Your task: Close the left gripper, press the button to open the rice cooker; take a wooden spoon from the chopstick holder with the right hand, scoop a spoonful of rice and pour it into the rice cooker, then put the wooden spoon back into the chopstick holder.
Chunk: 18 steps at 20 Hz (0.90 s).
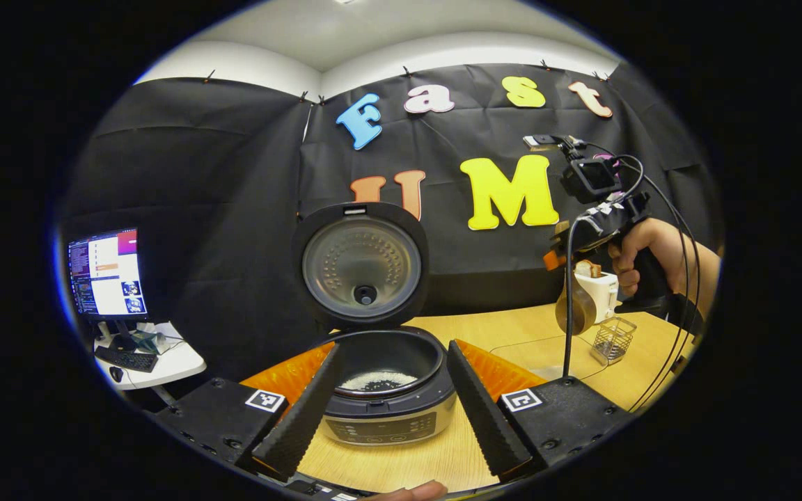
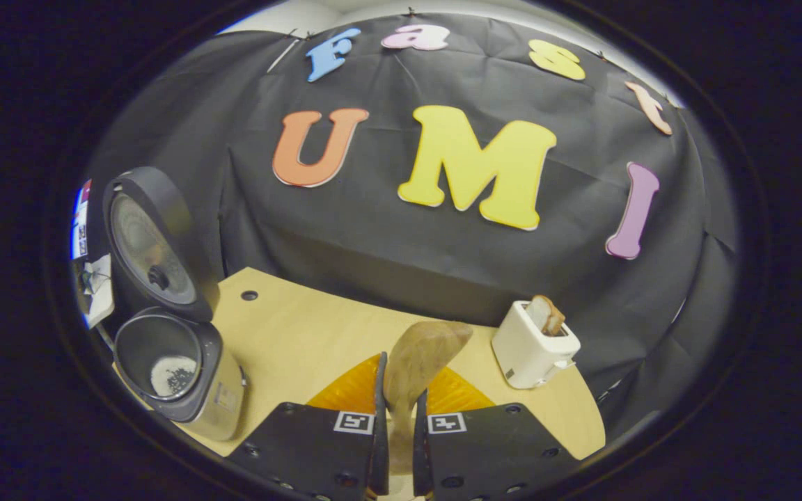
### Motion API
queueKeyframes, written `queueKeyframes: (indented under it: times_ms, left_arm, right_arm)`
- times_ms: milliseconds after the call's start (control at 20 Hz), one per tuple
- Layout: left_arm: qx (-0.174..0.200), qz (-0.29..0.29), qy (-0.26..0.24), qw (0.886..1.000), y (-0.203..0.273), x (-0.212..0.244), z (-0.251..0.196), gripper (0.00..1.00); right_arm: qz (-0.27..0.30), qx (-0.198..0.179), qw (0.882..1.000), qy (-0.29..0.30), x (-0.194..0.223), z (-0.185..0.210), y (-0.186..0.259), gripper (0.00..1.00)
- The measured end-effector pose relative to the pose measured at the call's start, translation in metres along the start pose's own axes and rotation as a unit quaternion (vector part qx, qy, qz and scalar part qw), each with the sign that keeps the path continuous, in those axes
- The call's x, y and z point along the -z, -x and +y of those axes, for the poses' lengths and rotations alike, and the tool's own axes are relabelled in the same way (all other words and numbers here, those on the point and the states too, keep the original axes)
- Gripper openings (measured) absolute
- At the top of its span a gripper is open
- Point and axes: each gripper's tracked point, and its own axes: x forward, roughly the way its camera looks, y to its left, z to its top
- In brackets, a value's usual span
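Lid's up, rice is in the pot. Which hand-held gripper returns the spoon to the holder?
Right. The right hand-held gripper is shut on the wooden spoon and, in the left gripper view, hangs above the chopstick holder. The left hand-held gripper is open, facing the rice cooker.

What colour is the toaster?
White; the toaster shows best in the right gripper view.

Black tongs [image 1: 390, 410] bodies bear square coded markers [image 1: 265, 400].
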Motion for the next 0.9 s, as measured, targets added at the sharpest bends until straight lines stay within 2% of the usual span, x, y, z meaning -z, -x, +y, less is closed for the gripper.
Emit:
queueKeyframes:
  times_ms: [200, 600, 900]
  left_arm:
    - [-0.002, 0.000, -0.003, 1.000, 0.000, 0.002, 0.003, 0.97]
    - [-0.022, 0.006, -0.006, 1.000, -0.004, 0.004, 0.015, 0.97]
    - [-0.023, 0.009, -0.014, 1.000, -0.005, 0.006, 0.013, 0.97]
  right_arm:
    - [0.012, 0.042, 0.999, -0.021, 0.015, -0.058, -0.019, 0.13]
    - [-0.035, 0.119, 0.990, -0.070, 0.031, -0.148, -0.031, 0.14]
    - [-0.008, 0.114, 0.988, -0.103, 0.060, -0.168, -0.045, 0.16]
